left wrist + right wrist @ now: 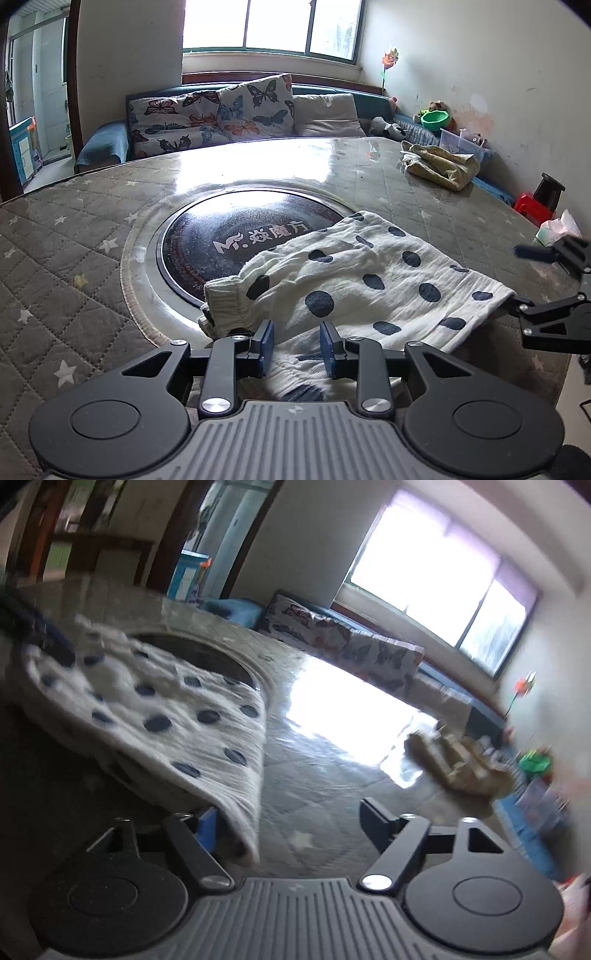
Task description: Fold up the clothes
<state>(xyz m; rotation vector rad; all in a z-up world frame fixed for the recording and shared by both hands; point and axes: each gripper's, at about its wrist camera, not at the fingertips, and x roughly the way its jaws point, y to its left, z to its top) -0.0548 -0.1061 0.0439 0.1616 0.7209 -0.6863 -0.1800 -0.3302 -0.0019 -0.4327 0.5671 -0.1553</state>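
A white garment with dark blue dots (369, 288) lies on the quilted table, partly over the round black hob. It also shows in the blurred right wrist view (155, 709). My left gripper (296, 349) is open, its blue pads either side of the garment's near edge, with cloth lying between them. My right gripper (291, 827) is open wide beside the garment's right corner, which drapes against its left pad (207, 830). The right gripper also shows at the right edge of the left wrist view (546, 284).
A round black hob with a white logo (236, 243) is set into the grey star-quilted table top (74, 258). A crumpled yellow-green garment (439, 162) lies at the far right. A sofa with butterfly cushions (221, 110) stands behind.
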